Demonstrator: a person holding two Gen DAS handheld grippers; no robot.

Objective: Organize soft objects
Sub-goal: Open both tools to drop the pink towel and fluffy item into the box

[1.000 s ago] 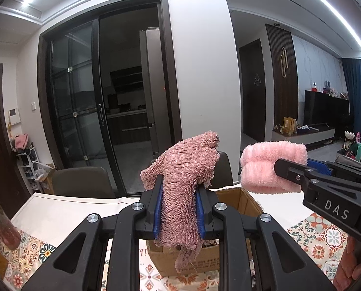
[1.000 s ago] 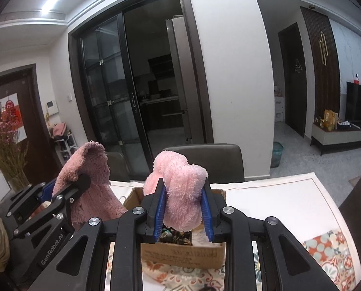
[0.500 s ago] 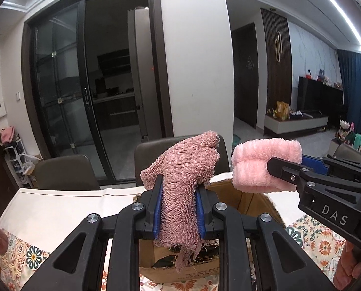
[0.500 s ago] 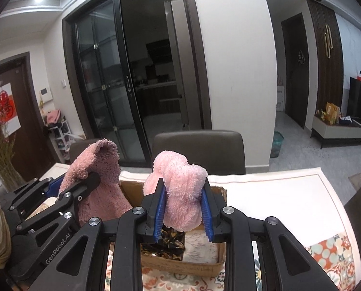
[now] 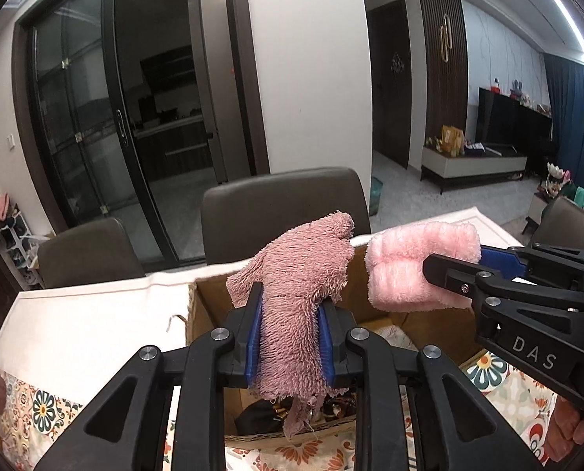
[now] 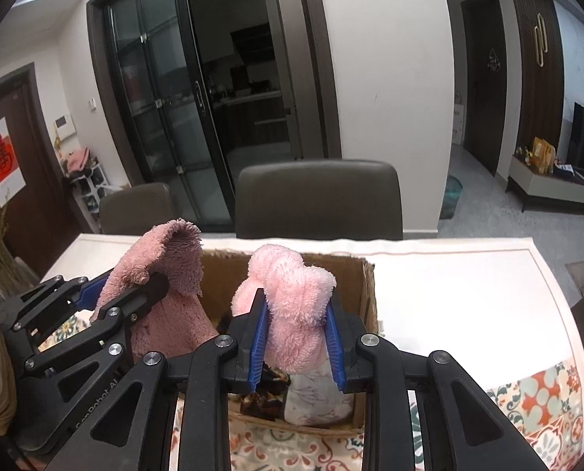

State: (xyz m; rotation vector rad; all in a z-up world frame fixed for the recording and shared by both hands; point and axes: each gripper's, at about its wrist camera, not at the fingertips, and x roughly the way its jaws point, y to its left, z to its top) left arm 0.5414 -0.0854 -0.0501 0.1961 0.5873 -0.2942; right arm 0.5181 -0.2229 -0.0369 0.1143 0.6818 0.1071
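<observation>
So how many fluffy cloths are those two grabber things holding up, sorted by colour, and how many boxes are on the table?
Dusty pink shaggy cloth: 1, clamped in the left gripper
Light pink fluffy cloth: 1, clamped in the right gripper
Cardboard box: 1, open, below both cloths
Total: 3

A home, its dining area open to a living room: padded dining chairs (image 6: pixel 318 200) stand behind a counter (image 6: pixel 448 274) with a patterned cloth at the centre of the frame, glass sliding doors (image 6: pixel 162 110) at upper left show a dark kitchen, and a television (image 5: pixel 511 125) on a low cabinet (image 5: pixel 474 167) sits at right beside blue curtains (image 5: pixel 566 114)
</observation>
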